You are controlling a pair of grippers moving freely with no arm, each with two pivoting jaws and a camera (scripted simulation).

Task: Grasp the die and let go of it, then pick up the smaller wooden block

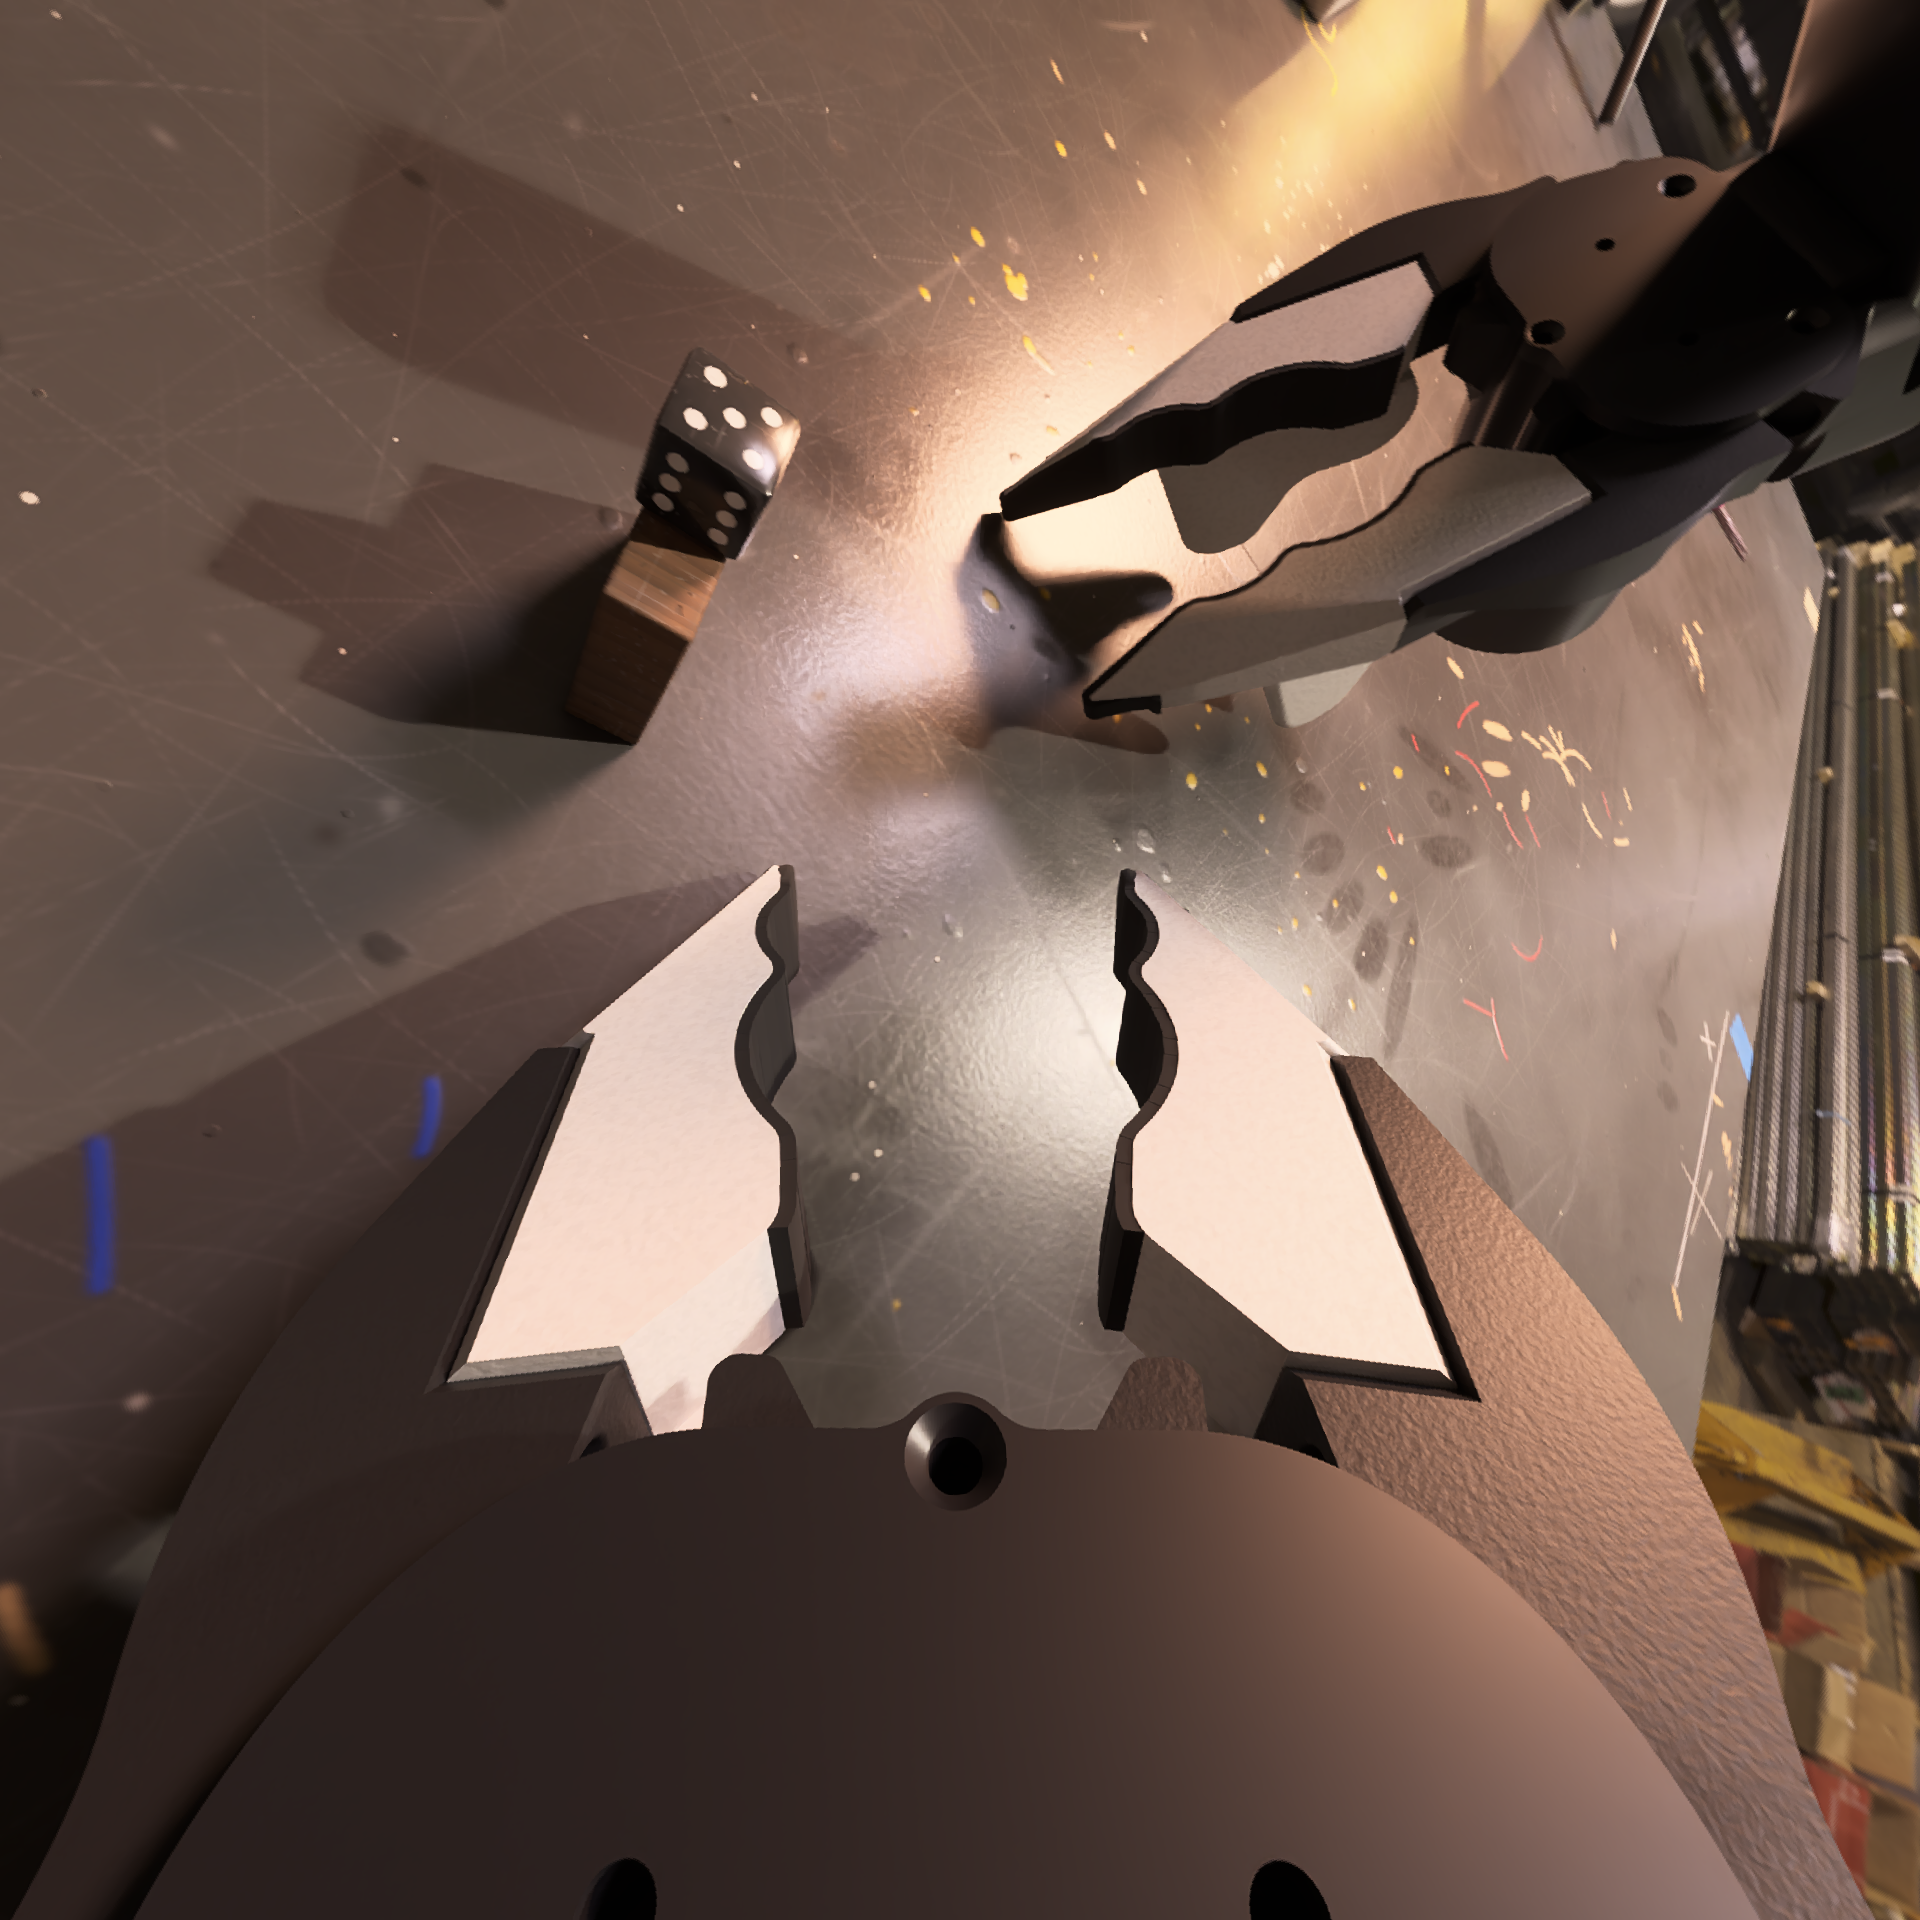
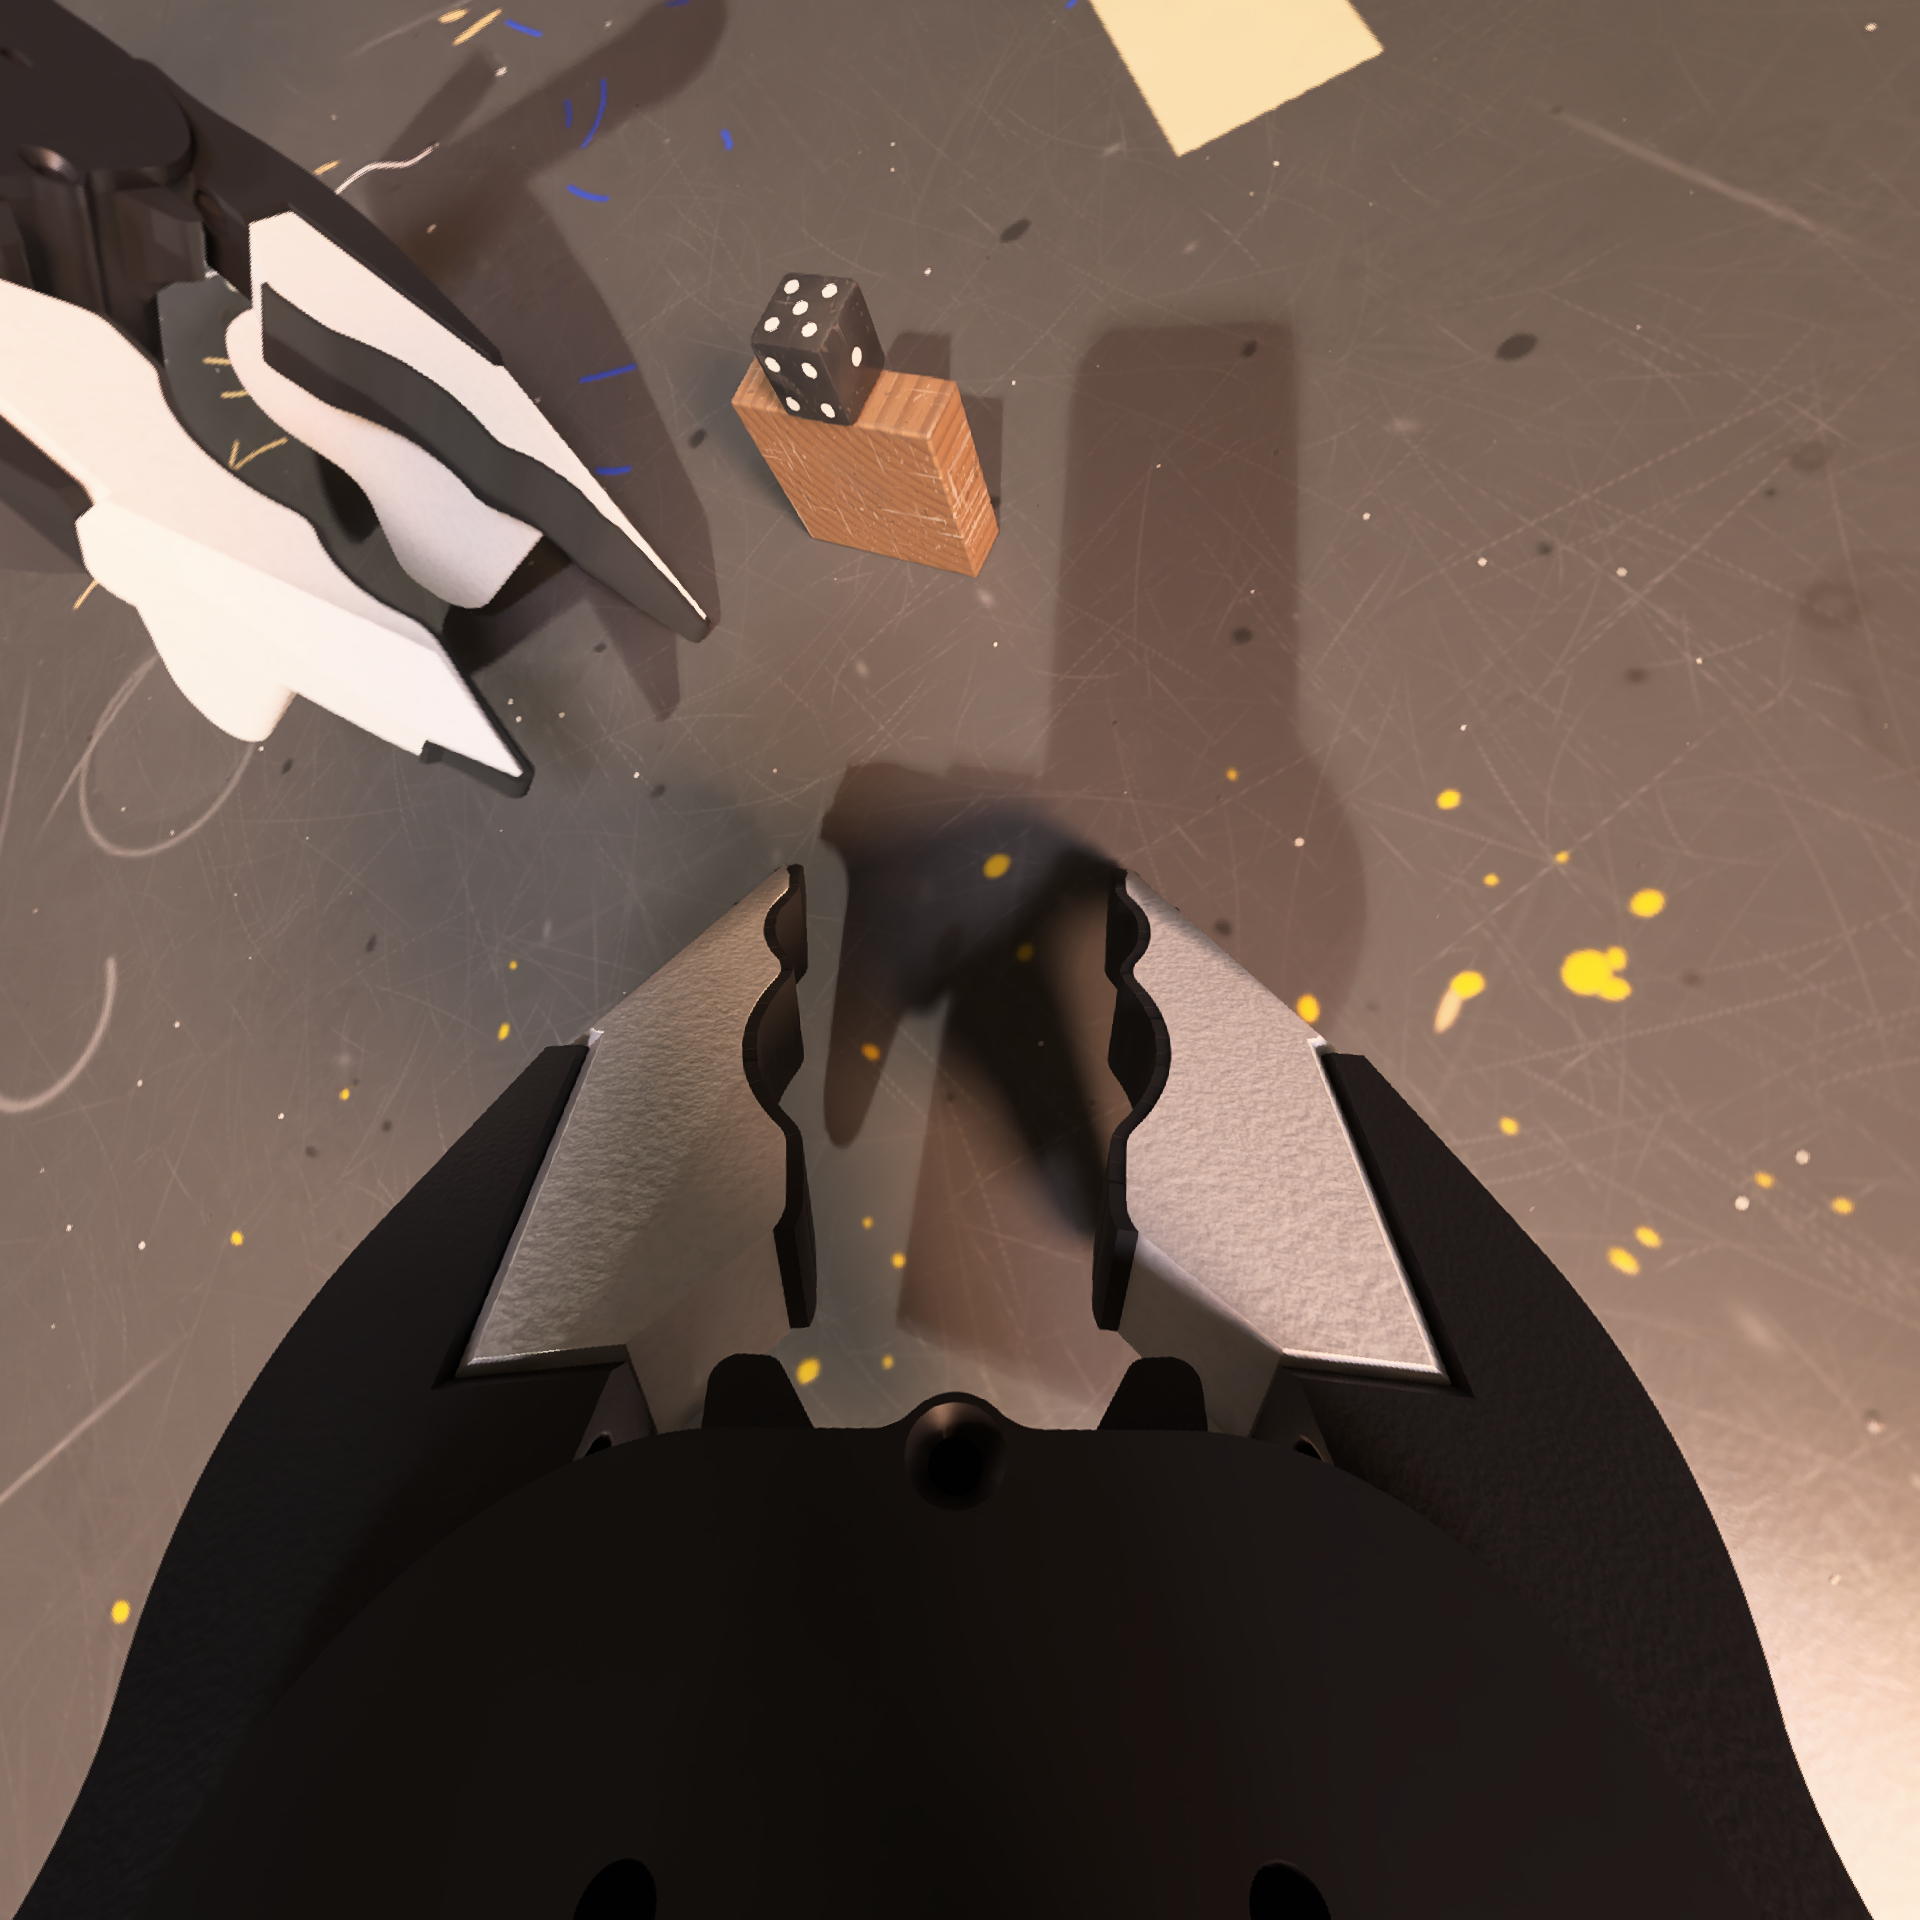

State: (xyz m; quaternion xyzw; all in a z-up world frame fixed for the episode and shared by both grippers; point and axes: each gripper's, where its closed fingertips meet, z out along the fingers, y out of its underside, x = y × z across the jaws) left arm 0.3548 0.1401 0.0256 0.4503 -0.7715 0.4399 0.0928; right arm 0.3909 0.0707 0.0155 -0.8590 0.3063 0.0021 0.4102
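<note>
A black die with white pips (image 1: 717,457) rests on the far end of a wooden block (image 1: 642,634) that lies flat on the scratched grey table. Both also show in the right wrist view, the die (image 2: 819,348) on the block (image 2: 873,473). Only one wooden block is in view. My left gripper (image 1: 956,883) is open and empty, above the table, short of the block and to its right. My right gripper (image 2: 956,883) is open and empty too. It shows in the left wrist view (image 1: 1044,608) to the right of the die. The left gripper (image 2: 613,696) shows at the left of the right wrist view.
The table (image 1: 312,831) carries yellow paint specks and blue marks. A pale yellow sheet (image 2: 1242,62) lies at the far edge in the right wrist view. Bundled metal rods (image 1: 1839,935) and boxes lie beyond the table's right edge.
</note>
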